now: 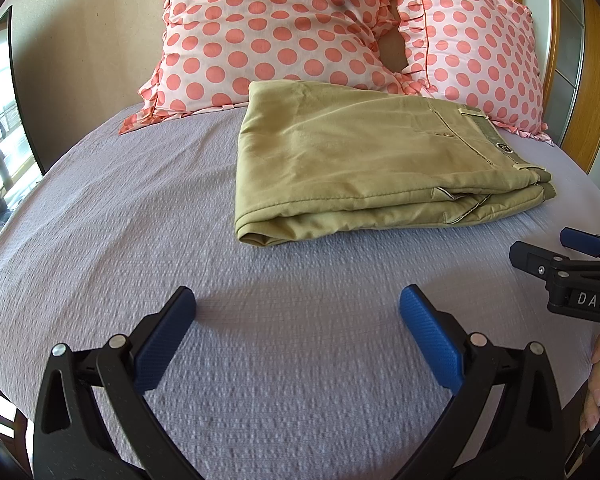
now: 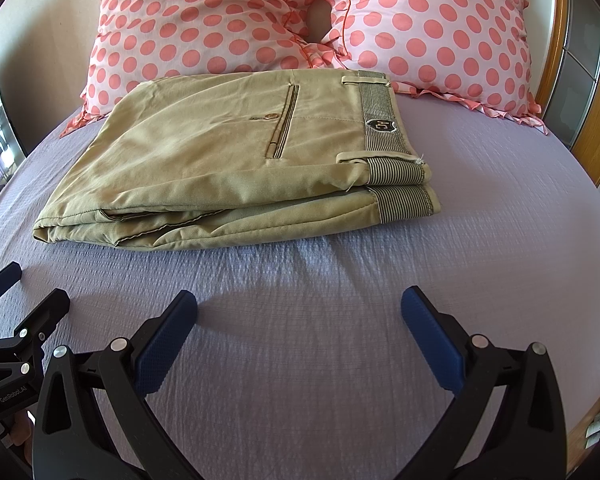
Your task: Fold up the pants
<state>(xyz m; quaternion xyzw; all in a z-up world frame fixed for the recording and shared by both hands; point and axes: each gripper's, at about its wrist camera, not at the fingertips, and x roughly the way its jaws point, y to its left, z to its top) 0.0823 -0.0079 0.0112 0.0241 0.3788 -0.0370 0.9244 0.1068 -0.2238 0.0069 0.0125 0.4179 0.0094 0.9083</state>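
On the lilac bedspread [image 2: 480,208], two polka-dot pillows [image 2: 204,20] stand at the head, with folded khaki pants [image 2: 220,168] lying just before them, striped waistband [image 2: 380,120] to the right. Left gripper [image 1: 298,304] and right gripper [image 2: 299,304] hover apart from the pants, jaws wide, holding nothing.

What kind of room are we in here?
Most likely a bedroom. The folded khaki pants lie on a bed with a lilac sheet, two pink polka-dot pillows lean at its head, and a wooden bed frame curves along the right side.
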